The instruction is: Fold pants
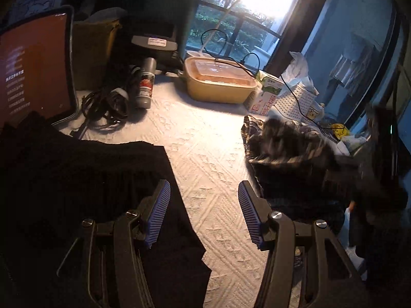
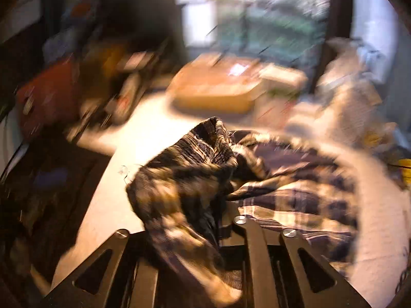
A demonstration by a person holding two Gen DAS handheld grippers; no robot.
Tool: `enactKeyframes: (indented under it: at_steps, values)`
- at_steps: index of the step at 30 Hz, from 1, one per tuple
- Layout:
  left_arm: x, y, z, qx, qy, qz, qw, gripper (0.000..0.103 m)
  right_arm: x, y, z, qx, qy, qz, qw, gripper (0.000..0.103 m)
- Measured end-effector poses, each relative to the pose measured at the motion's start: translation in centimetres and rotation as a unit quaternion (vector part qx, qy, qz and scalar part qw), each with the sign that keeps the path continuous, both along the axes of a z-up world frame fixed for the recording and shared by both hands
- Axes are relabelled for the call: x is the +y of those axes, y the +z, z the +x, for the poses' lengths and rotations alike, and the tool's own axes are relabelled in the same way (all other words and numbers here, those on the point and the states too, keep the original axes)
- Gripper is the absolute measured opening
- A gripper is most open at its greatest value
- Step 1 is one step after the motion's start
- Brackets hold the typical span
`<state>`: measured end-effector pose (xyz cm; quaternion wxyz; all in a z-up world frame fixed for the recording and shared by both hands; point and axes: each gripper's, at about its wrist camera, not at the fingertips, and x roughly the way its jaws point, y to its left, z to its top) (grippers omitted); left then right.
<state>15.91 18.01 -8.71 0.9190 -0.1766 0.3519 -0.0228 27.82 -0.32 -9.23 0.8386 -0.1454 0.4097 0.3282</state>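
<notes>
Plaid pants (image 2: pixel 205 169), soft, light and limp, lie crumpled right of the black garment (image 1: pixel 90 192) on the desk (image 1: pixel 205 154), draped over the right claw (image 2: pixel 226 218), grip indiscernible; left claw (image 1: pixel 204 213) apart, empty; waistband appears the best hold.

Black angular linkage arms joined by round silver screws are seen on the left gripper (image 1: pixel 204 215), whose fingers (image 1: pixel 159 213) are faced with ribbed blue pads, and the right gripper (image 2: pixel 218 220) shows the same black arms and silver screws.
</notes>
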Motion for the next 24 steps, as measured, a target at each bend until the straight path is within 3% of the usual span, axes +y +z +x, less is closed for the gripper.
enactKeyframes:
  at_steps: [2, 3, 4, 5, 6, 10, 15, 19, 24]
  values:
    - [0.0, -0.1, 0.1, 0.003, 0.002, 0.001, 1.0000, 0.055, 0.5, -1.1, -1.2, 0.013, 0.041, -0.033, 0.999, 0.044]
    - [-0.1, -0.1, 0.1, 0.003, 0.002, 0.002, 1.0000, 0.055, 0.5, -1.4, -1.9, 0.012, 0.052, -0.040, 0.998, 0.063]
    - [-0.2, -0.1, 0.1, 0.003, 0.001, 0.002, 1.0000, 0.056, 0.3, -1.6, -2.4, 0.012, 0.059, -0.039, 0.997, 0.087]
    - [-0.4, -0.1, 0.1, 0.003, 0.000, 0.003, 1.0000, 0.056, -0.1, -1.6, -2.9, 0.024, 0.072, -0.028, 0.997, 0.099]
    - [-0.6, 0.1, 0.2, 0.002, -0.002, 0.003, 1.0000, 0.057, -0.3, -1.5, -3.3, 0.029, 0.080, -0.018, 0.996, 0.103]
    - [-1.9, 0.9, 1.0, -0.004, -0.016, 0.013, 0.9998, 0.063, -2.6, 0.0, -4.3, 0.022, 0.083, 0.023, 0.996, 0.103]
    - [-4.7, 2.0, 3.0, -0.015, -0.049, 0.023, 0.9984, 0.064, -7.3, 1.9, -3.5, 0.001, 0.038, 0.064, 0.997, 0.103]
    - [-7.5, 2.4, 5.1, -0.023, -0.092, 0.036, 0.9949, 0.065, -11.7, 1.7, -1.7, -0.004, -0.017, 0.075, 0.997, 0.103]
    - [-10.1, 1.2, 9.0, 0.010, -0.123, 0.064, 0.9903, 0.066, -16.6, 0.4, 0.5, 0.006, -0.071, 0.085, 0.994, 0.101]
